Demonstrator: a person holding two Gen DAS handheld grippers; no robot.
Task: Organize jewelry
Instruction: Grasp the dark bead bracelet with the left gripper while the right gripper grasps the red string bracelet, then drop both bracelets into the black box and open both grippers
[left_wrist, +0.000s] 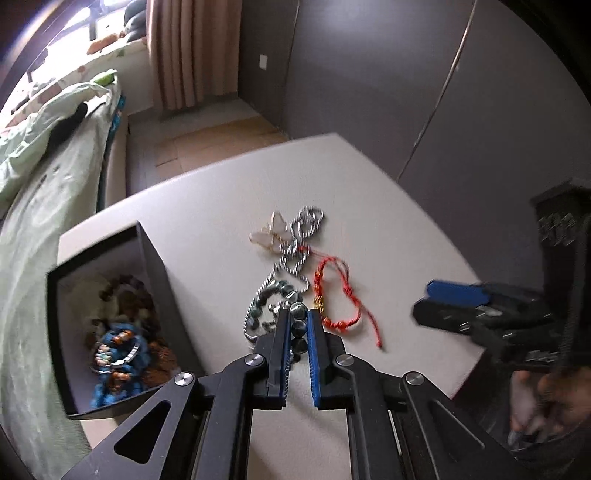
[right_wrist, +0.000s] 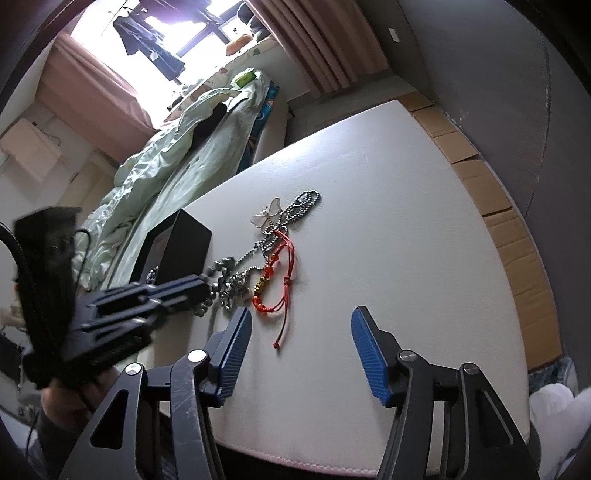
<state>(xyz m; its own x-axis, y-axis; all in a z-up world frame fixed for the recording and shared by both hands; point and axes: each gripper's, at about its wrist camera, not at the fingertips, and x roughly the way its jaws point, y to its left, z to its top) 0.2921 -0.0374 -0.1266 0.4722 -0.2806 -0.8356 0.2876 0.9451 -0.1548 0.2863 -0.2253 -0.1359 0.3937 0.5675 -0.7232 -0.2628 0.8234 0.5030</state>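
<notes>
My left gripper (left_wrist: 298, 317) is shut on a dark green bead bracelet (left_wrist: 275, 290) lying on the white table (left_wrist: 207, 206). Beside it lie a silver ball-chain necklace (left_wrist: 304, 225), a pale butterfly pendant (left_wrist: 271, 232) and a red cord bracelet (left_wrist: 334, 291). A black jewelry box (left_wrist: 110, 314) at the left holds blue and brown beaded pieces. My right gripper (right_wrist: 301, 321) is open and empty above the table's near edge, just right of the red cord bracelet (right_wrist: 275, 280). The left gripper (right_wrist: 147, 295) shows in the right wrist view, next to the box (right_wrist: 184, 243).
A bed with a pale green duvet (right_wrist: 166, 155) runs along the table's left side. Flattened cardboard (right_wrist: 495, 206) lies on the floor past the table's right edge. A grey wall (left_wrist: 406, 92) stands behind the table.
</notes>
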